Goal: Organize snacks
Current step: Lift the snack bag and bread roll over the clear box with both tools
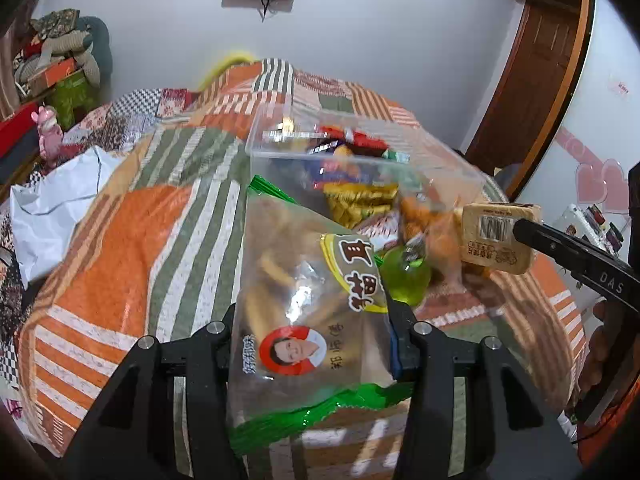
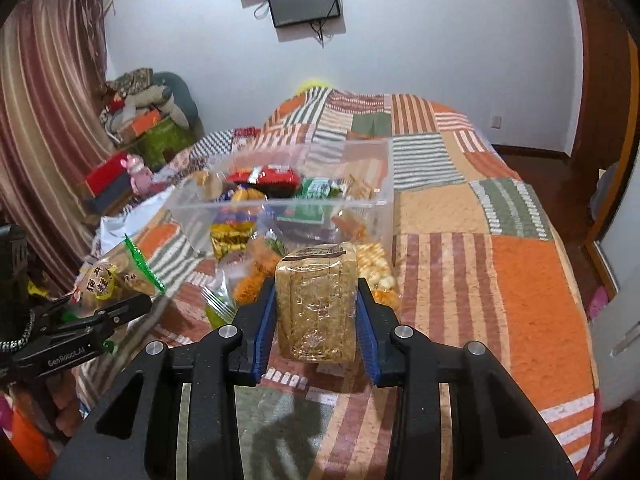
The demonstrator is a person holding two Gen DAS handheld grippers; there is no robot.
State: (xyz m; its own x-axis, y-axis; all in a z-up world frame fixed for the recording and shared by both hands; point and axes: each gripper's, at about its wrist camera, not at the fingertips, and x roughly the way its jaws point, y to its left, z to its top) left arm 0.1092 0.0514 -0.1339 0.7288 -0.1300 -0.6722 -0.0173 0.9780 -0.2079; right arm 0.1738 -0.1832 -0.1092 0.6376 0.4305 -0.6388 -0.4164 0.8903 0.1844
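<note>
The snack bag [image 1: 312,312] carries large brown Chinese characters on a yellow-green label, seen upside down in the left wrist view, with more small Chinese print beside a round red portrait logo; I cannot read them with confidence. The wrapped bread slice [image 1: 498,236] bears a barcode and small Chinese print too fine to read. The letters "DAS" stand on the right gripper [image 1: 520,226], and "GenRobot.AI" on the left gripper [image 2: 132,304].
</note>
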